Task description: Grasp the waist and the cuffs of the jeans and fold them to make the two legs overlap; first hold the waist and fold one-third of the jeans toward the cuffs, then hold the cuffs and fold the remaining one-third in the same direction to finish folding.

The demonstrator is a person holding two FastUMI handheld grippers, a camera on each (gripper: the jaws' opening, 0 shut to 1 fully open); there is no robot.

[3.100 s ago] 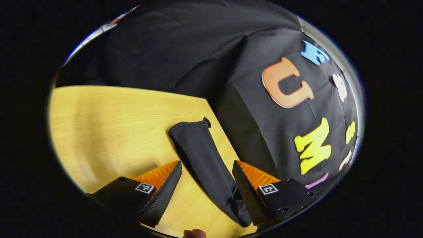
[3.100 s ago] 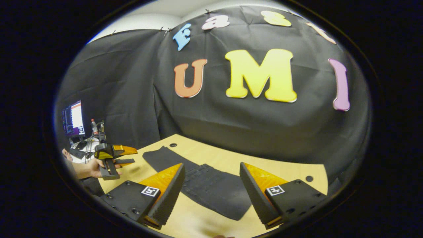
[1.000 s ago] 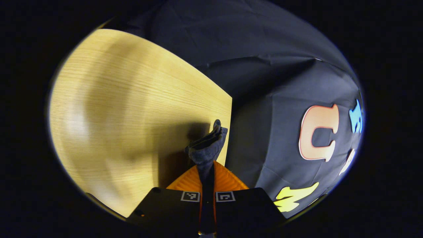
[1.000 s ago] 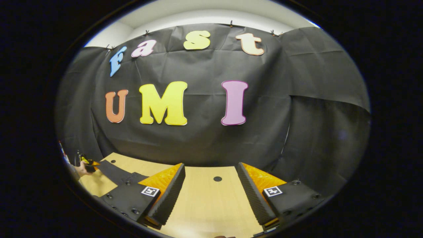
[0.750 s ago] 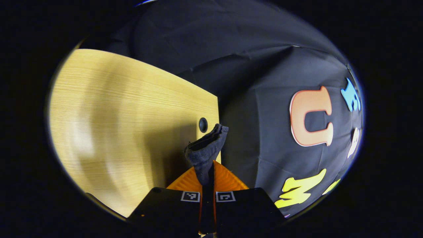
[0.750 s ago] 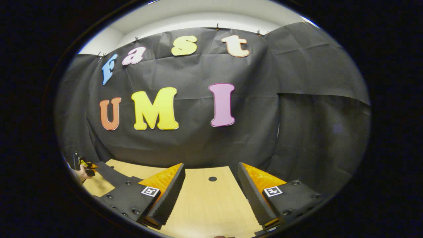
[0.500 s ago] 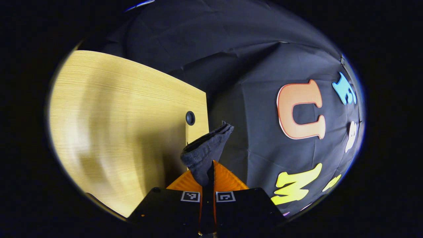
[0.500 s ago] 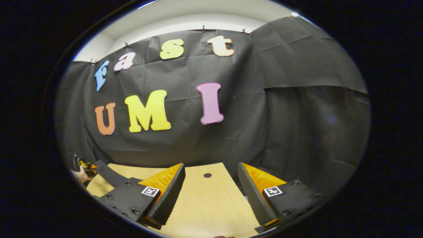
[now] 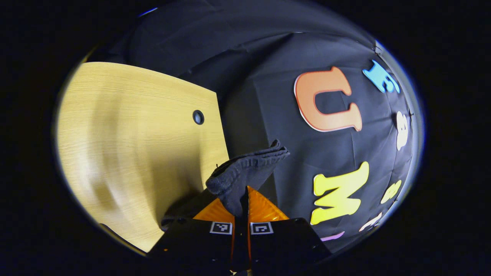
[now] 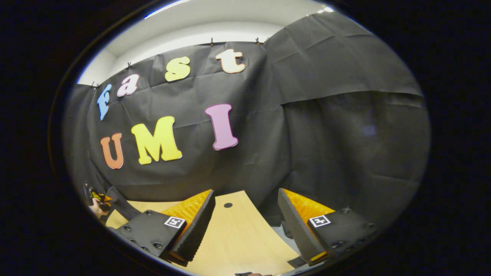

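Note:
My left gripper (image 9: 241, 193) is shut on the cuff end of the dark jeans (image 9: 245, 172), and a bunched fold of cloth sticks out past its fingertips, lifted off the wooden table (image 9: 134, 134). More dark cloth trails down at the lower left of the fingers. In the right gripper view, my right gripper (image 10: 245, 216) stands open over the table's (image 10: 238, 237) far end with nothing between its fingers. At that view's far left, a hand (image 10: 95, 209) holds the left gripper (image 10: 94, 197), and a dark jeans leg (image 10: 122, 209) runs from it behind my left finger.
The table has a small round hole (image 9: 198, 117) near its far edge, and another hole (image 10: 228, 205) near its right corner. The black booth wall stands close behind the table's edges. A white wall strip shows above the cloth.
The left gripper, open over the flat leg three seconds ago, has shut on the cuff and lifted it, swinging toward the booth wall. The right gripper stayed open and turned right, off the jeans.

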